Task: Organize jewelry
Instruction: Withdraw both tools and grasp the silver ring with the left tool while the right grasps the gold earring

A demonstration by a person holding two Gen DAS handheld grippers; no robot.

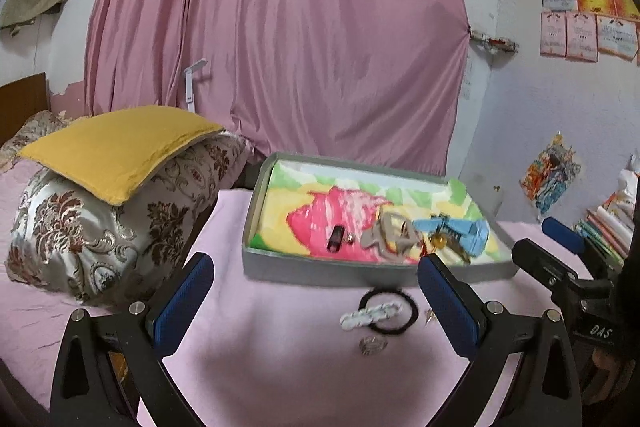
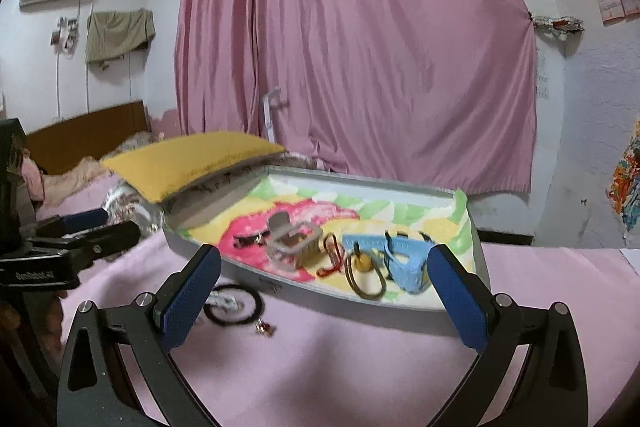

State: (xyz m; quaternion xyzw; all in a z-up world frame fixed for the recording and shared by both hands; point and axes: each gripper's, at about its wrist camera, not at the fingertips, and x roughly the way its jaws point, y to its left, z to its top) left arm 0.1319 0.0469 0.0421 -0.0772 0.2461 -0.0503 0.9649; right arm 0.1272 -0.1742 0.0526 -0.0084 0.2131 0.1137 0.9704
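A: Starting at the claws, how do they stand?

B: The left claw (image 1: 316, 277) is spread wide with nothing between its blue pads, and the right claw (image 2: 324, 267) is likewise parted and empty. Both hover over the pink bed sheet (image 1: 280, 367), in front of one grey tray (image 1: 256, 211).

A: What lies closest to them, counted?

B: On the sheet, outside the tray: one black hair tie (image 1: 390, 311) with one white chain bracelet (image 1: 370, 315) lying across it, one small round silvery piece (image 1: 373, 345) just in front, and one tiny earring-like bit (image 2: 265, 327) beside the tie; its shape is too small to tell.

A: And inside the tray?

B: On the tray's colourful lining: one small black clip (image 1: 336, 238), one grey hair claw clip (image 2: 290, 241), one blue hair claw clip (image 2: 404, 259), one red loop (image 2: 332, 259) and one brown hair tie (image 2: 366, 277). The two clips lie near each other; the brown tie touches the blue one.

A: What stands around?

B: One yellow cushion (image 1: 120, 151) rests on one floral pillow (image 1: 100, 239), left of the tray. One pink curtain (image 1: 280, 39) hangs behind. In the right wrist view the right claw's right pad covers the tray's near corner
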